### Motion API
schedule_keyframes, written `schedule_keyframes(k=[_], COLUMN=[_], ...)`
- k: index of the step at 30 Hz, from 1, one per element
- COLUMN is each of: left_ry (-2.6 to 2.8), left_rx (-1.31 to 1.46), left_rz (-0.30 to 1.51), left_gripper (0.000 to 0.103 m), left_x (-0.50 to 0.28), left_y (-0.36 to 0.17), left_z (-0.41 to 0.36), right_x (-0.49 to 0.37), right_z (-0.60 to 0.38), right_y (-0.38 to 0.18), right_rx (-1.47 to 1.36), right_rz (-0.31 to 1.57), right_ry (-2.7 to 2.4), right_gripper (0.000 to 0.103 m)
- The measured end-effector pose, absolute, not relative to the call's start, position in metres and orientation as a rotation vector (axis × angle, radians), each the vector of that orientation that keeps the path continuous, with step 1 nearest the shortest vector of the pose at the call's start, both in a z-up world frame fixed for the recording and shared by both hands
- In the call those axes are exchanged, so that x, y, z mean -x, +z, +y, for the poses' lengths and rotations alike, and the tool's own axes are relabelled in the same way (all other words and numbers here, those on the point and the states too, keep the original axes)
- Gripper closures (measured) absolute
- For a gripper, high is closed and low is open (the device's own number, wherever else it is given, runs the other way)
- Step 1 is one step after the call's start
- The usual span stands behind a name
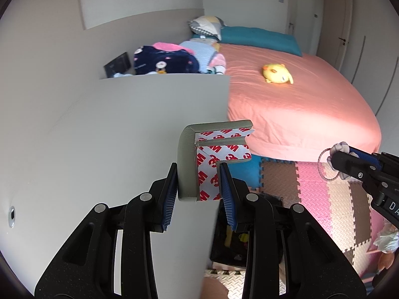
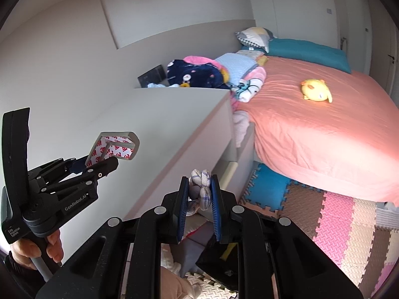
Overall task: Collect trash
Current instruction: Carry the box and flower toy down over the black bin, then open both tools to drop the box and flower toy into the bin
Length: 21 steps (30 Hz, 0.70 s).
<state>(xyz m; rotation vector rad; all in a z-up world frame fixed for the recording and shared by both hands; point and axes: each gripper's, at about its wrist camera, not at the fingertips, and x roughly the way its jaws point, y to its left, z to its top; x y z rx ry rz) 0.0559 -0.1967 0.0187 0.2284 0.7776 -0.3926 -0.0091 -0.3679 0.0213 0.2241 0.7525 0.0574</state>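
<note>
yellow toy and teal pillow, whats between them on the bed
Nothing: only bare pink sheet between the yellow toy and teal pillow, clear in both wrist views.

Both wrist views look forward and downward along their fingers, close above the white desk (image 1: pixel 112 137). Beyond it, both share the bed (image 2: pixel 324 137) and floor mats (image 1: pixel 311 186); rims probably fisheye-distorted.

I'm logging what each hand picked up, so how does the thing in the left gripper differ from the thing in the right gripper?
The left gripper holds a stiff grey foam corner guard, L-shaped, with red-printed backing tape; the right gripper holds a soft white-and-blue cloth bundle, knotted and rounded. The corner guard sticks well past the fingers; the cloth bundle barely does. Both are clamped between blue pads.
</note>
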Motion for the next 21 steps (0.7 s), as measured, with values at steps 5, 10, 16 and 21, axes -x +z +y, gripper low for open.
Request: schedule_keyframes(k=[5, 10, 16, 21], left_ry=[-0.434, -0.467, -0.502, -0.535], left_rx=[-0.249, -0.274, -0.306, -0.332], left_rz=[0.777, 0.776, 0.776, 0.774], left_gripper=[0.070, 0.070, 0.070, 0.070], left_x=[-0.049, -0.042, -0.033, -0.027], left_y=[0.016, 0.014, 0.012, 0.011], left_z=[-0.218, -0.235, -0.256, -0.276], right_x=[0.017, 0.026, 0.035, 0.044], right_z=[-0.385, -0.402, -0.421, -0.435], right_y=[0.020, 0.018, 0.016, 0.015], right_rx=[-0.237, -0.259, -0.277, -0.283], right_rz=[0.751, 0.748, 0.745, 0.741], right_ry=[0.021, -0.015, -0.052, -0.089], right_gripper=[0.084, 0.084, 0.084, 0.084])
